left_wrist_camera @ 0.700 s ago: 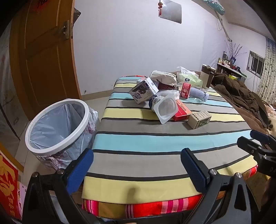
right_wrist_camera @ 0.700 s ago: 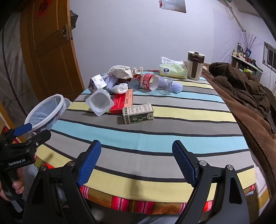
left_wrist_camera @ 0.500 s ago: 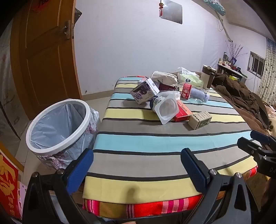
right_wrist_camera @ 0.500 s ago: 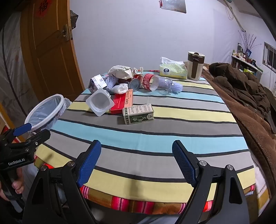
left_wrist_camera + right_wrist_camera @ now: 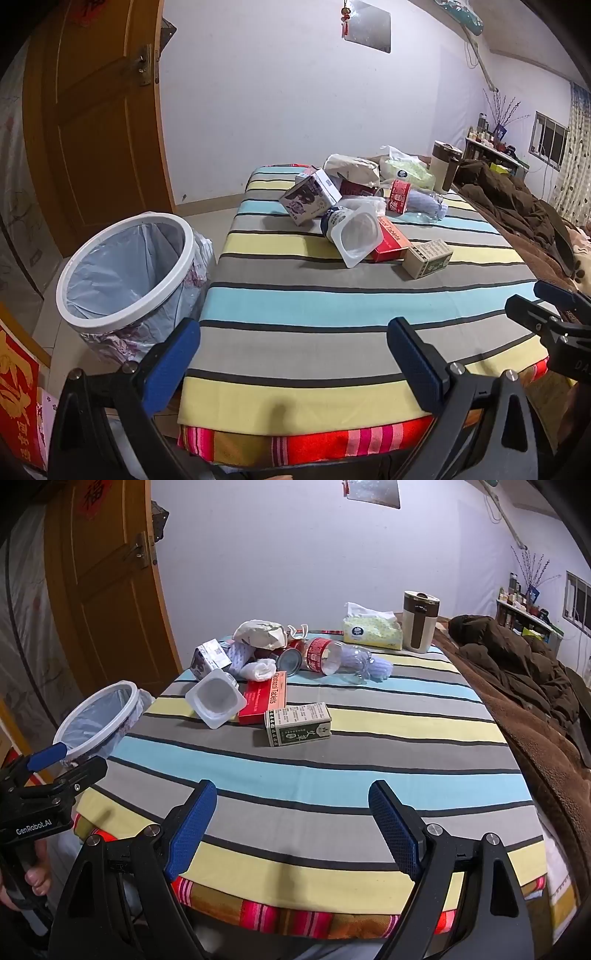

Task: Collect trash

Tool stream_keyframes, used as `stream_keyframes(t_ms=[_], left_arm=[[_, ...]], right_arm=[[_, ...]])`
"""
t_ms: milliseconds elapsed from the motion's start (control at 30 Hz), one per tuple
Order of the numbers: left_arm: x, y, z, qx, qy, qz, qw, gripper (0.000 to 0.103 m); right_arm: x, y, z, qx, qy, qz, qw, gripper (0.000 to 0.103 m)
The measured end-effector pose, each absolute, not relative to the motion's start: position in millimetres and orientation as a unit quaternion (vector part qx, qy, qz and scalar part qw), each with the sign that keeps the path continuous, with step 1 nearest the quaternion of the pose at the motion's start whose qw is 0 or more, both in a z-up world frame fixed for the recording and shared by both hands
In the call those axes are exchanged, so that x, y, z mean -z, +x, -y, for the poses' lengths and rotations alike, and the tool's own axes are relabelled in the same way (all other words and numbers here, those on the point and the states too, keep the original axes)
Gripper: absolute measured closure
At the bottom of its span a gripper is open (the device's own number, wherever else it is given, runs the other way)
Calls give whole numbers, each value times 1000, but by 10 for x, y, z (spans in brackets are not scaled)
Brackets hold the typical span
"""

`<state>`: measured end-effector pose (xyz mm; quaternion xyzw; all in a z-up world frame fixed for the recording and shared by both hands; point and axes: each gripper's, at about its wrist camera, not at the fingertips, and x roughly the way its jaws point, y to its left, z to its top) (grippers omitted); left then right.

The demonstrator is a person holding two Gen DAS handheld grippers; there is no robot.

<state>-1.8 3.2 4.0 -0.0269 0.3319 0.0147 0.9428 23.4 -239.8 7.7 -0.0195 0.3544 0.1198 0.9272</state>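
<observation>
Trash lies in a heap on the far half of the striped tablecloth (image 5: 332, 306) (image 5: 332, 775): a green-and-white box (image 5: 427, 257) (image 5: 298, 729), a red tablet box (image 5: 391, 243) (image 5: 264, 698), a white plastic cup on its side (image 5: 356, 234) (image 5: 216, 700), a small carton (image 5: 310, 197) (image 5: 208, 659), a clear bottle with a red label (image 5: 338, 657) (image 5: 410, 197) and a crumpled paper bag (image 5: 260, 633) (image 5: 352, 168). A lined white bin (image 5: 125, 273) (image 5: 98, 722) stands on the floor left of the table. My left gripper (image 5: 293, 354) and right gripper (image 5: 293, 825) hover open and empty over the near edge.
A tissue pack (image 5: 371, 627) and a brown-and-cream flask (image 5: 419, 622) stand at the table's far right. Brown bedding (image 5: 535, 686) lies along the right side. A wooden door (image 5: 92, 122) stands behind the bin. A hand (image 5: 35, 880) holds the left gripper's handle.
</observation>
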Motion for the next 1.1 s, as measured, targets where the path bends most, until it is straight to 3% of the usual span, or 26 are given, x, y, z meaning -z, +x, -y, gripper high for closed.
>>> stream_keyframes(t_ms=[1100], left_arm=[[-67,-15,-47,-17,-30,-329,944,1]], right_arm=[[-76,230,2371,-120,-21,-355,927,17]])
